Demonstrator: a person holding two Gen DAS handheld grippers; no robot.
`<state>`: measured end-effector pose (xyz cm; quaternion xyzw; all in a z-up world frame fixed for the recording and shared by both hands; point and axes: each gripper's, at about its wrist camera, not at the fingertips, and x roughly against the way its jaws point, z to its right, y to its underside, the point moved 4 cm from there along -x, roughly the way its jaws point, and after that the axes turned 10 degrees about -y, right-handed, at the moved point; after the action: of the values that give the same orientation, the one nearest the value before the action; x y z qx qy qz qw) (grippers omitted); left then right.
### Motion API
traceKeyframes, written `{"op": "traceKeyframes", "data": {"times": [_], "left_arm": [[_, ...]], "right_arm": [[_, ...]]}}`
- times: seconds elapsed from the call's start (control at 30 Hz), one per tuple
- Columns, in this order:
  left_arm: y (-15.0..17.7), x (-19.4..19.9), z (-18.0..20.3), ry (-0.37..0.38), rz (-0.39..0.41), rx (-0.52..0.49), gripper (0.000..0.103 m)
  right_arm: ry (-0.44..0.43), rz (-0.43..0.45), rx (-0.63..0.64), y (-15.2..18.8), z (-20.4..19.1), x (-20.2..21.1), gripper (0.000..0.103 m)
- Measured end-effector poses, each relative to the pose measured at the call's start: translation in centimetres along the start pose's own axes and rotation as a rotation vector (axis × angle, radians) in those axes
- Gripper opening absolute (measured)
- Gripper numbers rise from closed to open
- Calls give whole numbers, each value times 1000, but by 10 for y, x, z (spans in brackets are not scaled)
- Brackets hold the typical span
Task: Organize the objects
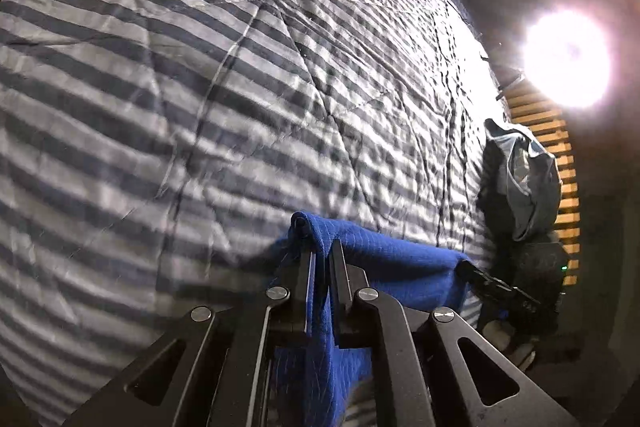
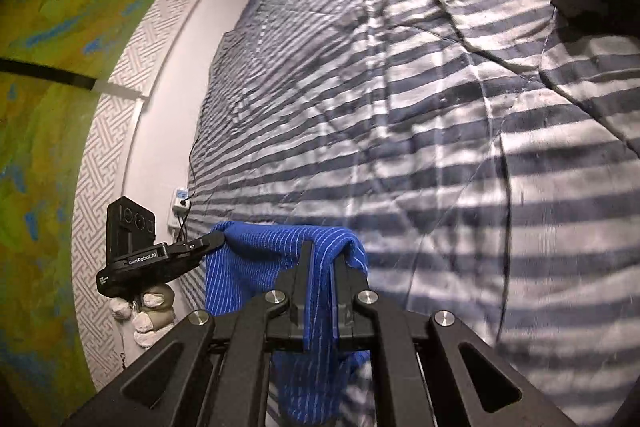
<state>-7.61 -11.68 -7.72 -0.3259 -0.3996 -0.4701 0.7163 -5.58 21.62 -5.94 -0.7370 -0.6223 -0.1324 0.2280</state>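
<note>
A blue cloth point(image 1: 384, 259) with thin pale stripes hangs stretched between my two grippers above a striped bed cover point(image 1: 180, 87). My left gripper point(image 1: 322, 251) is shut on one top corner of the cloth. My right gripper point(image 2: 322, 253) is shut on the other top corner of the cloth point(image 2: 256, 259). In the left wrist view the right gripper point(image 1: 472, 273) shows at the cloth's right end. In the right wrist view the left gripper point(image 2: 212, 241) shows at the cloth's left end. The cloth's lower part hangs hidden behind the gripper bodies.
The grey and white striped bed cover point(image 2: 440, 147) fills both views. A white patterned headboard point(image 2: 120, 107) and a green-yellow wall point(image 2: 48, 27) lie left. A bright lamp point(image 1: 568, 59), wooden slats point(image 1: 560, 147) and a grey bag point(image 1: 524, 171) stand at the bed's right edge.
</note>
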Motion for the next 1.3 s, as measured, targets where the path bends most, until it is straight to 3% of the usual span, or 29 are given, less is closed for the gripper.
{"op": "traceKeyframes", "data": {"times": [0.13, 0.33, 0.43, 0.53, 0.6, 0.77, 0.83, 0.97, 1.03, 1.07, 1.1, 1.13, 1.17, 1.2, 1.3], "left_arm": [[-12, 1, -7, 2, 18, 28, 9], [-9, 31, -7, -144, 159, -52, 16], [-2, 49, 3, -126, 209, -106, 16], [10, 54, 24, -94, 222, -196, 16], [18, 47, 35, -83, 215, -243, 16], [26, 13, 37, -138, 171, -284, 16], [24, -1, 28, -221, 170, -299, 16], [25, 7, 18, -222, 174, -274, 17], [27, 23, 16, -242, 222, -275, 31], [27, 28, 13, -239, 235, -273, 44], [29, 34, 11, -224, 246, -267, 56], [29, 37, 9, -211, 250, -260, 60], [30, 37, 8, -203, 250, -256, 64], [30, 36, 7, -205, 242, -256, 64], [31, 20, 6, -210, 211, -242, 64]], "right_arm": [[-22, -2, -48, -13, 14, -4, 6], [-26, -44, -62, -14, 17, 1, 10], [11, -9, -29, -11, 9, 21, 18], [92, 60, 45, -5, -5, 46, 20], [79, 82, 99, 5, -21, 55, 20], [103, 0, 296, 46, -58, 33, 19], [152, -40, 310, 56, -51, 15, 19], [256, -90, 306, 65, -27, -6, 16], [242, -76, 311, 67, -31, 3, 16], [236, -53, 320, 67, -35, 11, 18], [239, -33, 330, 66, -38, 17, 28], [250, -8, 340, 65, -39, 24, 37], [265, 18, 346, 64, -41, 27, 56], [271, 48, 346, 61, -40, 32, 63], [254, 49, 298, 54, -30, 30, 63]]}}
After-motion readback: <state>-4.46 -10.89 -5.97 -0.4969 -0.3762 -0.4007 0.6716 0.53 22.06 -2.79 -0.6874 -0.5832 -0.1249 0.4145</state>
